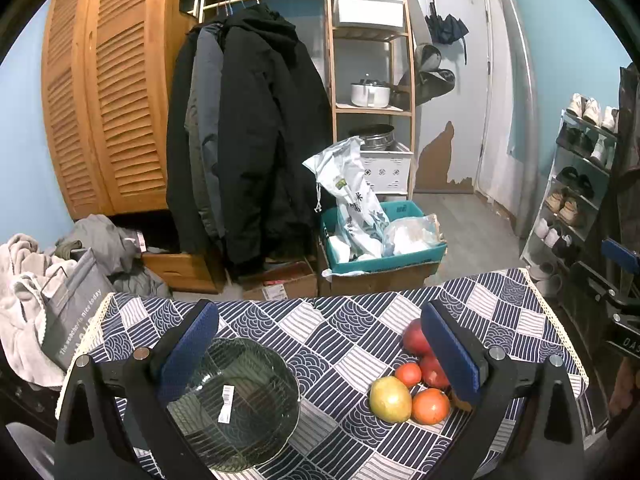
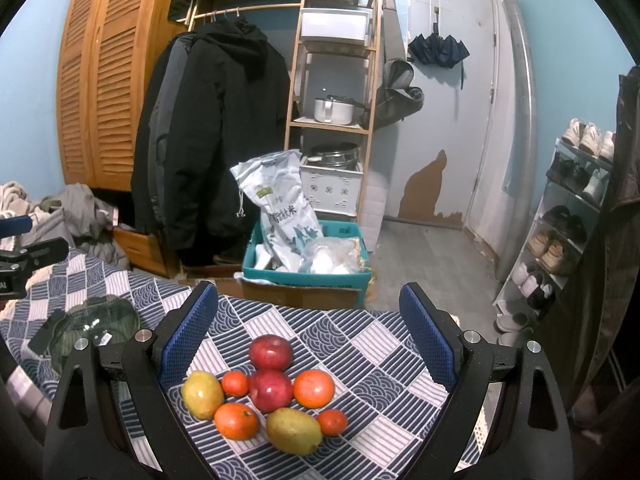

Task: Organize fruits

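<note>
A dark glass bowl point(image 1: 240, 404) with a barcode sticker stands empty on the patterned tablecloth point(image 1: 352, 332), under my left gripper point(image 1: 320, 344), which is open and empty. The bowl also shows at the left in the right wrist view point(image 2: 96, 324). Several fruits lie in a cluster: two red apples point(image 2: 270, 352) point(image 2: 271, 390), two yellow-green mangoes point(image 2: 202, 395) point(image 2: 293, 431), and orange tomatoes point(image 2: 314, 388). My right gripper point(image 2: 308, 336) is open and empty, hovering above the cluster. In the left wrist view the fruits point(image 1: 390, 399) lie by the right finger.
Beyond the table's far edge are a teal crate point(image 2: 304, 276) with bags on cardboard boxes, hanging coats point(image 2: 200, 140), a wooden shelf point(image 2: 332, 120) and a shoe rack point(image 2: 560, 220) at right. Clothes and a grey bag point(image 1: 68, 312) lie left of the table.
</note>
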Available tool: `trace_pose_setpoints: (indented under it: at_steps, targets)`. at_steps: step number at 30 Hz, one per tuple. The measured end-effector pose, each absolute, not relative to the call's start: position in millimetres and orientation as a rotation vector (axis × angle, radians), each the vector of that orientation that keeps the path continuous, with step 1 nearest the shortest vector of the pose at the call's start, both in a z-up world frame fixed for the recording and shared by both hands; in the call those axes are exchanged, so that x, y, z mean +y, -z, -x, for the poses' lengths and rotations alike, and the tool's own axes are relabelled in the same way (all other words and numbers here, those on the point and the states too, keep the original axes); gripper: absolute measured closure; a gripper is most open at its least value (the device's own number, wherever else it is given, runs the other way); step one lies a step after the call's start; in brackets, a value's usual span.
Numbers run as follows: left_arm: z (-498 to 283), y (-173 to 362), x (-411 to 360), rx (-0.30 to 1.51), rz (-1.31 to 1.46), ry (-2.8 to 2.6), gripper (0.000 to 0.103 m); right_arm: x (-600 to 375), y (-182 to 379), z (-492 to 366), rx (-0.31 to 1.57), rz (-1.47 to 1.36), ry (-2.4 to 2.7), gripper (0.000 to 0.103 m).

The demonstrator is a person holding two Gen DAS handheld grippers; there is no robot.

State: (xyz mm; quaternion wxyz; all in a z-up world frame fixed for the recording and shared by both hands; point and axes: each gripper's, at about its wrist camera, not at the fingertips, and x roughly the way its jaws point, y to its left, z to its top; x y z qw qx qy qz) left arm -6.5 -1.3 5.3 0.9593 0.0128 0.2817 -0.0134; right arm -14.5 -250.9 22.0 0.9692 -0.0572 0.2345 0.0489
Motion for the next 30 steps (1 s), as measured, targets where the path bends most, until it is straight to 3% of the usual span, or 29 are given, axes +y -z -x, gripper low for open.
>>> trace_pose_setpoints:
  at_steps: [19,30]
  targets:
    - [-7,12,-4,0.649,-0.026,0.044,0.001,-258,-20,12,0.488,0.117,-0.087,0.012]
    - [-30,42,-11,0.772,-0.031,0.049,0.001,-278,11,-12,0.648,0.101,-0.074,0.012]
